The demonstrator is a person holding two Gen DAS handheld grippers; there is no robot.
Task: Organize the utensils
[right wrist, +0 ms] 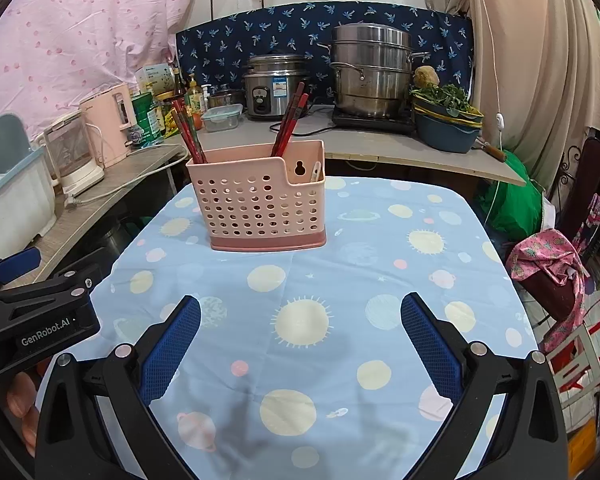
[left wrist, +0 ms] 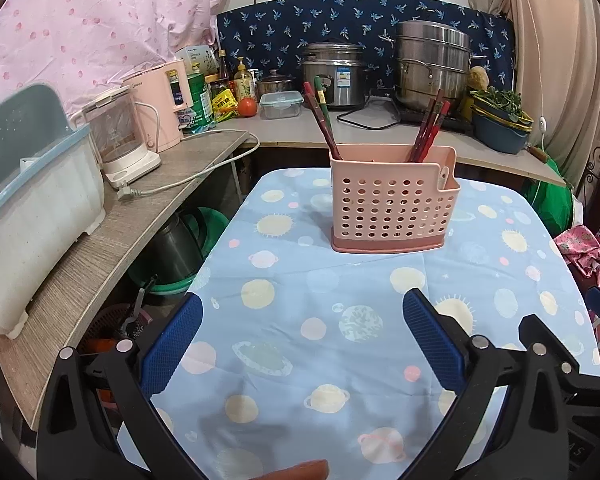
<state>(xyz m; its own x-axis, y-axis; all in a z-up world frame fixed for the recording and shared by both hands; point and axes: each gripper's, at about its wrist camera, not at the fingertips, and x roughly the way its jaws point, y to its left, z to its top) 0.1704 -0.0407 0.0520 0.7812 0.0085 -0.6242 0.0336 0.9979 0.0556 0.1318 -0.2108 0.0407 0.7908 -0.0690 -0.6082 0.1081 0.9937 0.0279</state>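
Left wrist view: left gripper (left wrist: 302, 340) w/ fingers (left wrist: 172, 344) spread wide, nothing between them; black plastic arms, blue grid-textured pads. Past them a pink plastic utensil caddy (left wrist: 392, 204), boxy, perforated w/ round holes, darker pink base, stands upright on the desk (left wrist: 340, 360) toward its far end. Red chopsticks (left wrist: 320, 120) lean out the left compartment, a 2nd bunch (left wrist: 430, 128) out the right side. Desk is covered in a light blue cloth printed w/ suns and planets, a bit creased. Behind: counter w/ steel rice cooker (left wrist: 334, 74), stacked steel steamer pot (left wrist: 432, 64), pink kettle (left wrist: 158, 104), clear glass kettle (left wrist: 118, 136), tomato (left wrist: 247, 107); navy patterned fabric and pink sheet as backdrop. Part of a finger shows at the bottom edge, cut off. Right wrist view: right gripper (right wrist: 300, 340) also w/ fingers (right wrist: 430, 344) set wide apart, empty. Same caddy (right wrist: 260, 200) sits left of centre on the desk (right wrist: 380, 280); its low front-right pocket holds a pale utensil handle (right wrist: 316, 172), type hard to tell. The left gripper's black body appears at the left edge, a hand (right wrist: 20, 408) under it, mostly cut off. Bowl of greens (right wrist: 446, 120) at the counter's right end.
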